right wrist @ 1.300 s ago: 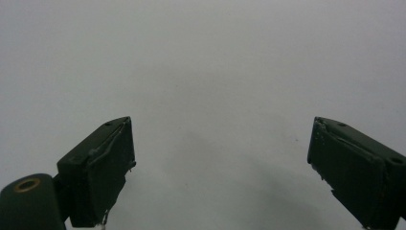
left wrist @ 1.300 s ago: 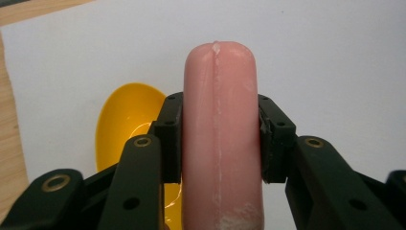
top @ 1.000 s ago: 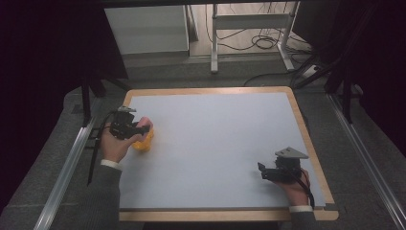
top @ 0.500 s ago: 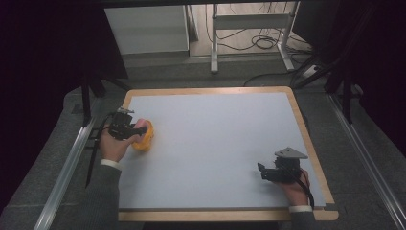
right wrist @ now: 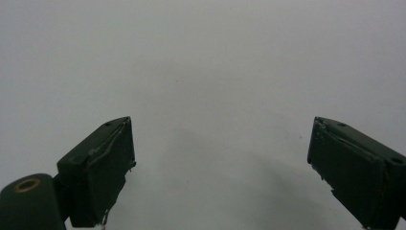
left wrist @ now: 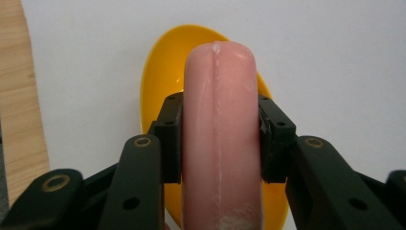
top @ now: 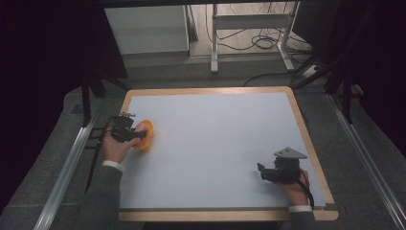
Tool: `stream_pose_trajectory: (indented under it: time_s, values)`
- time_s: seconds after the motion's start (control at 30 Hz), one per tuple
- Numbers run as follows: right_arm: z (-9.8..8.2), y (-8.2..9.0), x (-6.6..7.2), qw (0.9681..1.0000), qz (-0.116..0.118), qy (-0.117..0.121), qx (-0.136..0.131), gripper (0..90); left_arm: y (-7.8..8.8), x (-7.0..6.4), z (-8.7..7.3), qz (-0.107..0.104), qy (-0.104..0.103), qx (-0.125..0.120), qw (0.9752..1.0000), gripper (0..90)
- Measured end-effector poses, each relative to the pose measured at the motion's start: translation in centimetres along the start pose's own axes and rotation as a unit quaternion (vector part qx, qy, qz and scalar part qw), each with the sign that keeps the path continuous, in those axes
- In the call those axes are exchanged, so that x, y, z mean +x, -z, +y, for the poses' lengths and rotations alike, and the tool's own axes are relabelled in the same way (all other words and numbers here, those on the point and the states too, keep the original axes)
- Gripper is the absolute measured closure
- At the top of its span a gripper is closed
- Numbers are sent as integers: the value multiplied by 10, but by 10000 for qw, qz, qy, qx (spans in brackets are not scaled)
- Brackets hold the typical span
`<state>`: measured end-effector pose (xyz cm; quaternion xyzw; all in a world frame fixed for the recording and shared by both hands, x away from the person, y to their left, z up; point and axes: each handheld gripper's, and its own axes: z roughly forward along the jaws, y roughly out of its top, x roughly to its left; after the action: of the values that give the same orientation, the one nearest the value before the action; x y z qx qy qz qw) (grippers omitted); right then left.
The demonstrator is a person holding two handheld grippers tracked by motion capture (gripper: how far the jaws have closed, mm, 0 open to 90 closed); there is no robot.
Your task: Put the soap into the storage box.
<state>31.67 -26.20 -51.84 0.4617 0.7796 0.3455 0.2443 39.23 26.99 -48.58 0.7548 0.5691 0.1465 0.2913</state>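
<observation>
A pink sausage (left wrist: 220, 134) is clamped between the two black jaws of my left gripper (left wrist: 218, 134), which is shut on it. Under it lies a yellow-orange dish (left wrist: 158, 76) on the pale board. From above, the left gripper (top: 136, 134) holds the sausage over that dish (top: 145, 139) near the board's left edge. My right gripper (top: 262, 171) rests low at the front right of the board, pointing left. In its own view the right gripper (right wrist: 220, 167) stands wide open over bare board, nothing between the jaws.
The pale board (top: 215, 143) has a wooden rim (top: 306, 124). Metal rails (top: 62, 172) run along both sides. Beyond the far edge stand a white cabinet (top: 143, 28), a table frame (top: 249, 24) and loose cables (top: 268, 43).
The left gripper, with the sausage in it, has edged slightly toward the front over the dish. The right gripper has stayed where it was.
</observation>
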Motion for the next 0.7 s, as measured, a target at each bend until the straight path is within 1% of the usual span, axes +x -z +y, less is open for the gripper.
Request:
stream_pose_trajectory:
  time_s: [0.2,0.27,0.3,0.33,0.37,0.4,0.43,0.47,0.5,0.53,0.6,0.63,0.7]
  values:
    - [0,-1,0,10000,-5,6,1,86,-3,-1,0,-21,-16,32,10000,601]
    - [0,0,0,10000,-4,5,1,85,-2,-2,0,-59,26,-62,10000,590]
    - [0,0,0,10000,-3,4,-1,86,3,-2,2,-46,103,-213,9997,498]
    - [0,0,0,10000,-3,4,-1,86,3,-2,2,-46,103,-213,9997,454]
    - [0,0,0,10000,0,7,5,86,6,-2,3,-26,109,-227,9997,454]
    - [0,0,0,10000,0,6,-4,86,9,-2,3,8,84,-270,9996,427]
    - [0,0,0,10000,-2,10,-2,86,17,-3,3,-46,70,-422,9991,376]
    - [0,0,0,10000,-2,10,-2,86,17,-3,3,-46,70,-422,9991,352]
    - [0,0,0,10000,-5,5,3,86,21,-4,3,-77,48,-494,9987,336]
    - [0,-1,0,10000,-7,6,5,86,29,-8,1,-135,-10,-598,9981,330]
    - [0,-1,1,10000,-11,11,9,86,36,-12,-1,-199,-95,-683,9974,337]
    - [0,-1,1,10000,-11,11,9,86,36,-12,-1,-199,-95,-683,9974,335]
    - [-1,-1,1,10000,-6,17,25,86,42,-18,-5,-281,-170,-744,9967,330]
